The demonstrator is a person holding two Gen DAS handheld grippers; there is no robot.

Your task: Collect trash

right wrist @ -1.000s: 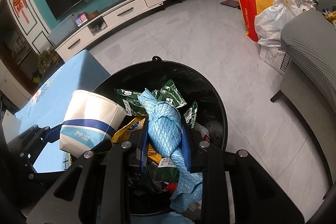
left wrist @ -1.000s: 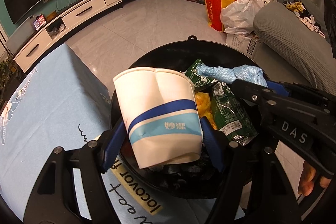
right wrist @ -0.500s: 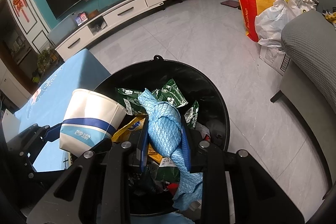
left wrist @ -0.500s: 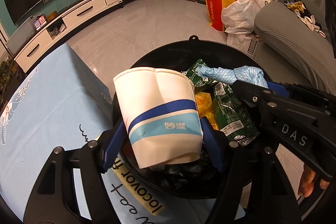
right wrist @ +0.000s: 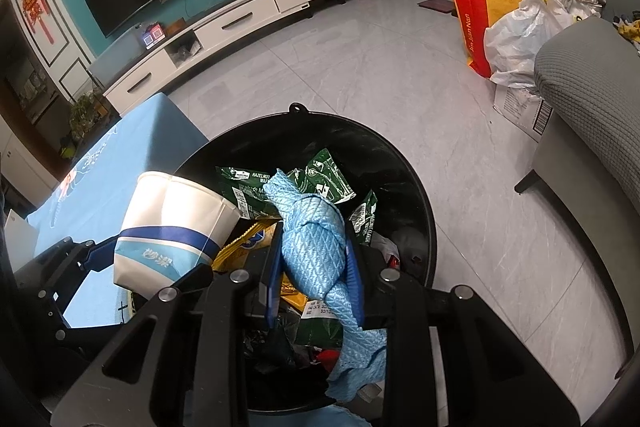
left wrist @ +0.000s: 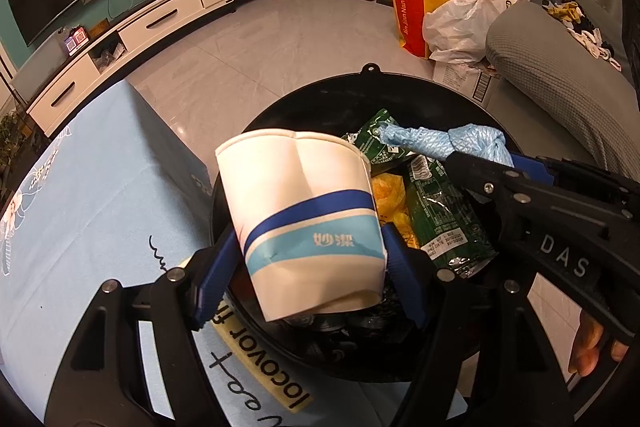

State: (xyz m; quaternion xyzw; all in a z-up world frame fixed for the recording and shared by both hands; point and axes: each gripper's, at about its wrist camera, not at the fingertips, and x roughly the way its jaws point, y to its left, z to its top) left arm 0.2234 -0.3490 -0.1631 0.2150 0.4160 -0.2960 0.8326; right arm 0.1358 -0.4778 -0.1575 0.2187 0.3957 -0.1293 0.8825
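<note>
No change: left claw (left wrist: 308, 267) clamping cup (left wrist: 304, 219), right claw (right wrist: 316, 279) cloth (right wrist: 316, 251).

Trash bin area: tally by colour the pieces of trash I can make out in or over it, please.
White with blue band: 1, the paper cup in the left gripper.
Light blue: 1, the cloth in the right gripper.
Green: 3 at least, the wrappers in the black bin.
Yellow: 1, the wrapper.
Total: 6 at least.

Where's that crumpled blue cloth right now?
The crumpled blue cloth is pinched in the right tongs, held over the round black trash bin, just right of the white paper cup.
</note>
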